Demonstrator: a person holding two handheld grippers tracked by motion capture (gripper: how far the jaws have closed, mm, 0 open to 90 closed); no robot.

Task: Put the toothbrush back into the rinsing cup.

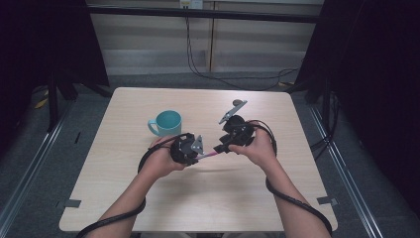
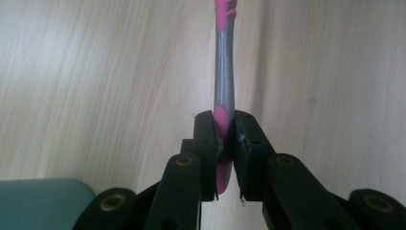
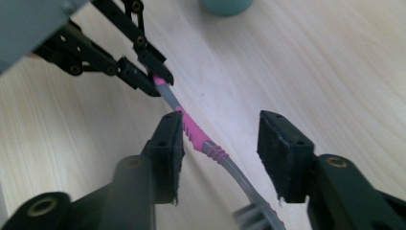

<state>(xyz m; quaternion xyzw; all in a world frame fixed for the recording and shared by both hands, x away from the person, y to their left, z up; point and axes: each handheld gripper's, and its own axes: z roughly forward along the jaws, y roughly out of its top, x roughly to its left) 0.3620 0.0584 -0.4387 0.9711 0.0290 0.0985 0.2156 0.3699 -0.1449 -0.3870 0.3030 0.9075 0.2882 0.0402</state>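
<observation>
Left gripper pinches the light, stiff toothbrush by its handle end; right gripper gapes around its rubbery pink grip

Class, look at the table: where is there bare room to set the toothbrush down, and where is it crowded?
Bare patches: the table's near strip below the hands, its whole right side, and the left edge beside the teal mug. Crowded: the middle, where the left gripper and right gripper meet around the toothbrush.
</observation>
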